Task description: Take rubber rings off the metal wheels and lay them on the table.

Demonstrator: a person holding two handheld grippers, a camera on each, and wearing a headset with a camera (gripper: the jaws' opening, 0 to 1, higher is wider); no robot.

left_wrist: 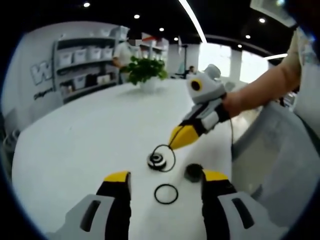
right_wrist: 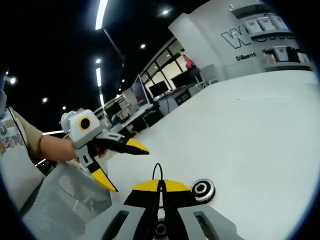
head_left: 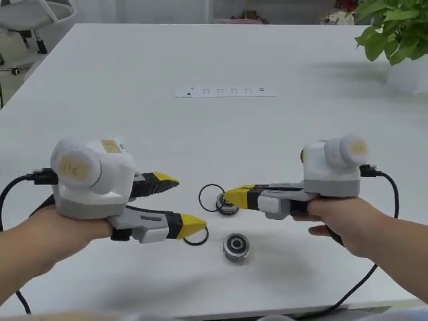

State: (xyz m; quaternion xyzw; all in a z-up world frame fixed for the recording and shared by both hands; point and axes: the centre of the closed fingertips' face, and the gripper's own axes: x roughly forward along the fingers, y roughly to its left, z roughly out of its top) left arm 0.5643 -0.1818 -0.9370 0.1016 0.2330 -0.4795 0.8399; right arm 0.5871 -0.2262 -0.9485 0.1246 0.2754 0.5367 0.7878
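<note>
My right gripper (head_left: 234, 198) is shut on a thin black rubber ring (head_left: 211, 196), whose loop hangs over a small metal wheel (head_left: 227, 206) on the white table. In the left gripper view the same ring (left_wrist: 165, 154) runs from the yellow tip to that wheel (left_wrist: 156, 160). A second wheel (head_left: 236, 246) lies nearer me. My left gripper (head_left: 182, 202) is held open just left of them, nothing between its jaws. A loose ring (left_wrist: 166, 194) lies flat on the table ahead of it. In the right gripper view the ring (right_wrist: 157, 172) rises from the shut jaws.
A white strip with sockets (head_left: 224, 91) lies mid-table. A potted plant (head_left: 394, 33) stands at the far right corner. Black cables (head_left: 384, 221) trail from both grippers toward the table's near edge. The table (head_left: 134, 100) stretches wide and bare beyond.
</note>
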